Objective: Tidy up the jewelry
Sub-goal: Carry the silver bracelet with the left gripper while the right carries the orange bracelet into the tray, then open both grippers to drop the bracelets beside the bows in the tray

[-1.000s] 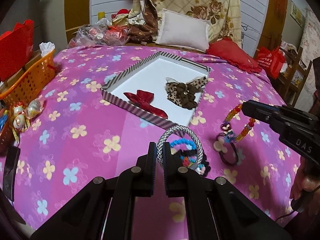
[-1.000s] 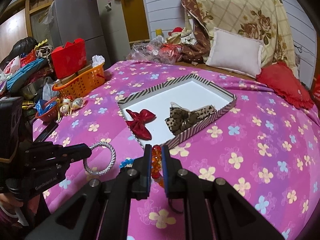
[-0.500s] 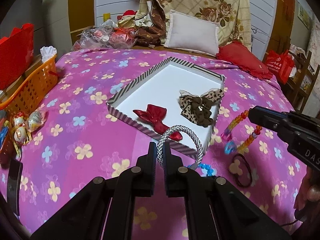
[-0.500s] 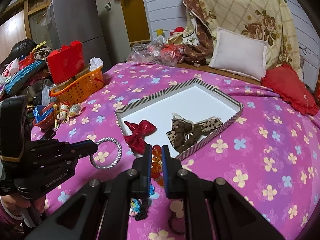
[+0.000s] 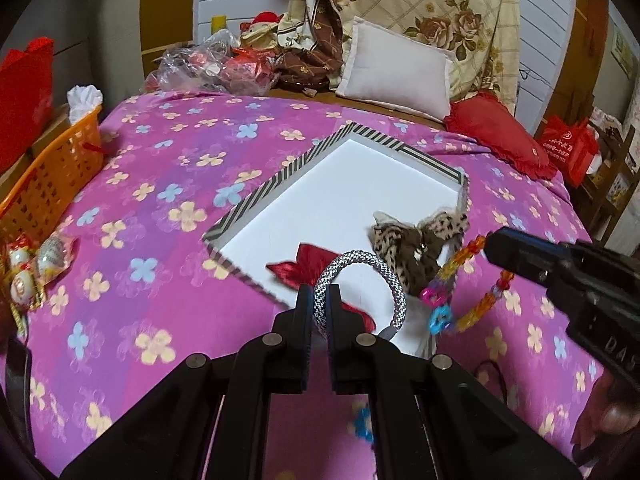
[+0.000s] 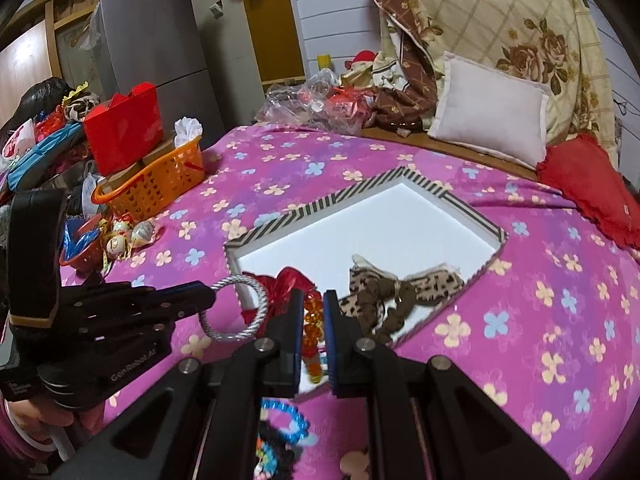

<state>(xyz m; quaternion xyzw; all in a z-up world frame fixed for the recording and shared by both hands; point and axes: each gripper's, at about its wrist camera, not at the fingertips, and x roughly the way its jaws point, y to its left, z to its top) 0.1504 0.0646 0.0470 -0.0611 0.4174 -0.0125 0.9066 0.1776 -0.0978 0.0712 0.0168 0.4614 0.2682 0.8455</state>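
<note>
Nearby, bows (image 5: 420,248) inside striped tray (image 5: 256,196)

A bed cover (image 5: 168,288) of magenta and purple printed with cream and pale blue flowers carries a white tray (image 5: 412,156) edged in black-and-cream stripes. Inside lie a glossy red bow (image 6: 294,280) and a leopard-print bow (image 6: 400,292). A silver bangle (image 5: 376,264) shows a black-and-white woven pattern; a bead string (image 5: 460,264) runs orange, red, pink and blue. An orange basket (image 6: 160,184) and red cushion (image 5: 496,132) flank the bed.
</note>
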